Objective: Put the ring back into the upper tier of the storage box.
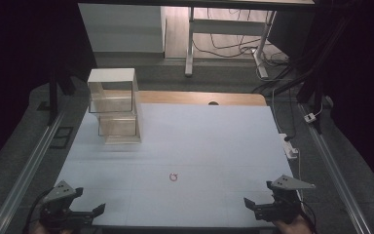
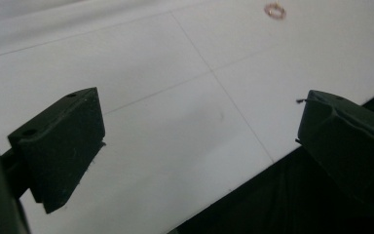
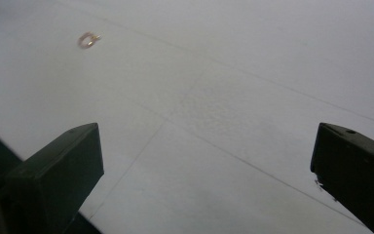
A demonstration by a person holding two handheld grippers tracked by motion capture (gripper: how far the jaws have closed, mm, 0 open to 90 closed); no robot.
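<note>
Your left tongs and right tongs both stand wide with nothing between them, parked at the near corners of the bench, probably so either can reach inward. The small ring lies flat near the bench's middle, between them, well apart from the stepped clear shelf at the far left.

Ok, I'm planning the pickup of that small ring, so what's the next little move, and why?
Probably bring the right hand-held gripper forward over the ring. Its jaws stand open with nothing between them, and the ring lies alone on the white mat, apart from both grippers.
</note>
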